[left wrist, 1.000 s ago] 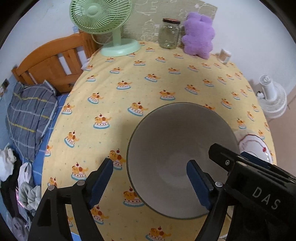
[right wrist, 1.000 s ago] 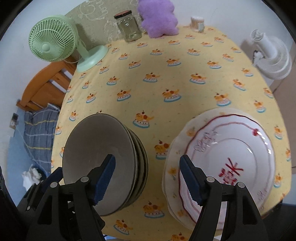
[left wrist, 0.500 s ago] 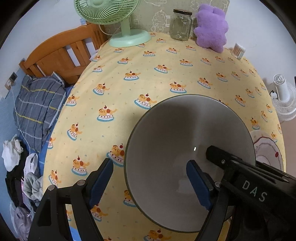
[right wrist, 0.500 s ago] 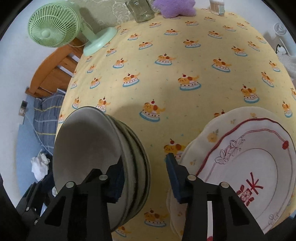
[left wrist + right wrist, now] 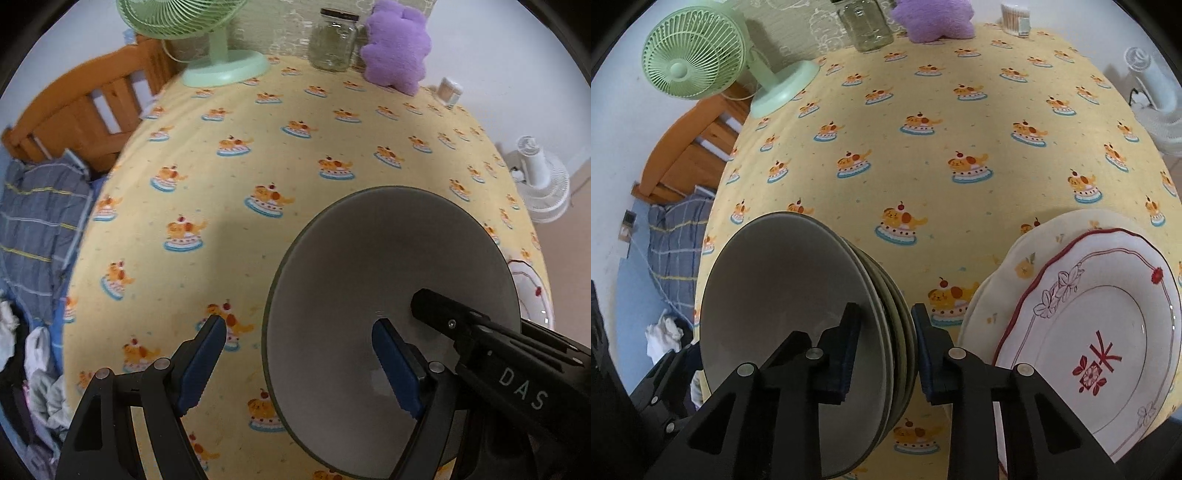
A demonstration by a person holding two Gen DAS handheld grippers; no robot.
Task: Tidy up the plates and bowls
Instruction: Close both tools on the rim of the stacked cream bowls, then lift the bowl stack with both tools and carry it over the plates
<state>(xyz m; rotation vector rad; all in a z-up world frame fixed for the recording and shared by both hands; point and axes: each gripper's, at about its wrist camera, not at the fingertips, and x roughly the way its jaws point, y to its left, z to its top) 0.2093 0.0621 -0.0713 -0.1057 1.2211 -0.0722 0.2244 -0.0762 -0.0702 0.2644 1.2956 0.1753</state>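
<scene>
Since a second ago, the right hand-held gripper (image 5: pixel 884 354) has been narrowed from a wide spread and is now pinched on the rims of the stacked grey bowls (image 5: pixel 798 332), dark-edged and nested on the counter (image 5: pixel 923 177) beside the stacked plates (image 5: pixel 1100 332). The left hand-held gripper (image 5: pixel 301 363) is kept spread, one finger inside the top bowl.

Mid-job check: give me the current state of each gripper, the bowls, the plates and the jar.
left gripper: open, straddling the bowl rim
right gripper: shut on the bowl stack's rims
bowl stack: nested, tilted
plates: stacked, red-rimmed one on top
glass jar: upright, lid on
</scene>
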